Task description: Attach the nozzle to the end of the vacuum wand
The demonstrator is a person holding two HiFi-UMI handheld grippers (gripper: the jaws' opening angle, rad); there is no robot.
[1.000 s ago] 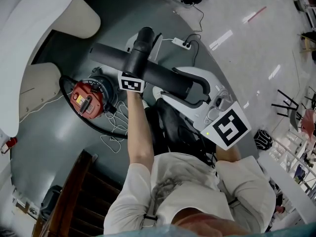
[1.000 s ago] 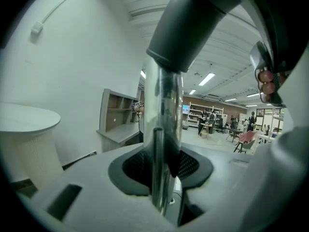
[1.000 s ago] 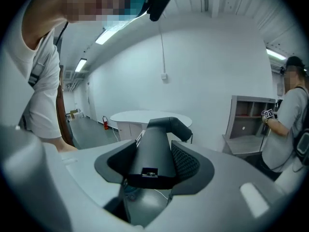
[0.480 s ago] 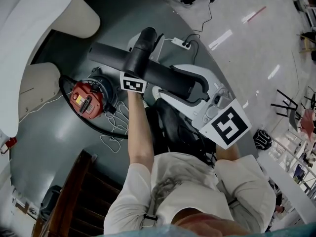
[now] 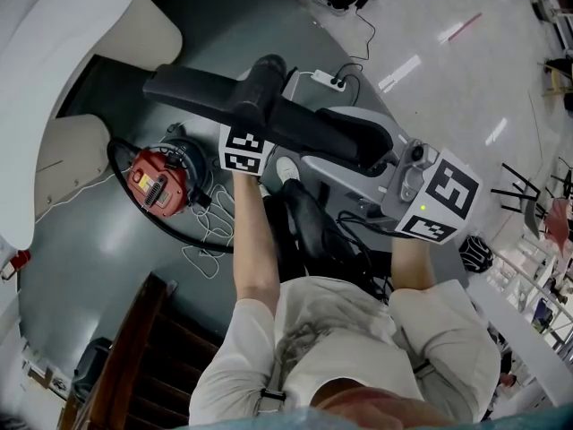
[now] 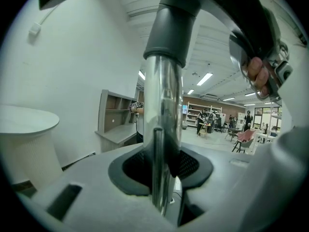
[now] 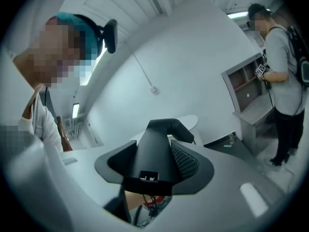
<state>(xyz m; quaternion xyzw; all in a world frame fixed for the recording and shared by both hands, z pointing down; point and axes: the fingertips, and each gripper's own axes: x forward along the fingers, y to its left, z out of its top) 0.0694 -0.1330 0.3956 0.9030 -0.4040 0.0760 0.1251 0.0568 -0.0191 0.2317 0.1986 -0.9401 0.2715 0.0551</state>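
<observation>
Your left gripper (image 6: 161,178) is clamped round the vacuum wand (image 6: 163,95), a smooth, mirror-bright metal tube capped by a matte dark-grey plastic collar (image 6: 171,28). Your right gripper (image 7: 154,170) grips the nozzle (image 7: 155,146), a matte black plastic wedge narrowing to a bent neck, squeezed between mesh-textured pads (image 7: 186,161). In the head view the nozzle lies long and flat, crosswise at the wand's collared end. Whether it is seated on the wand cannot be told.
</observation>
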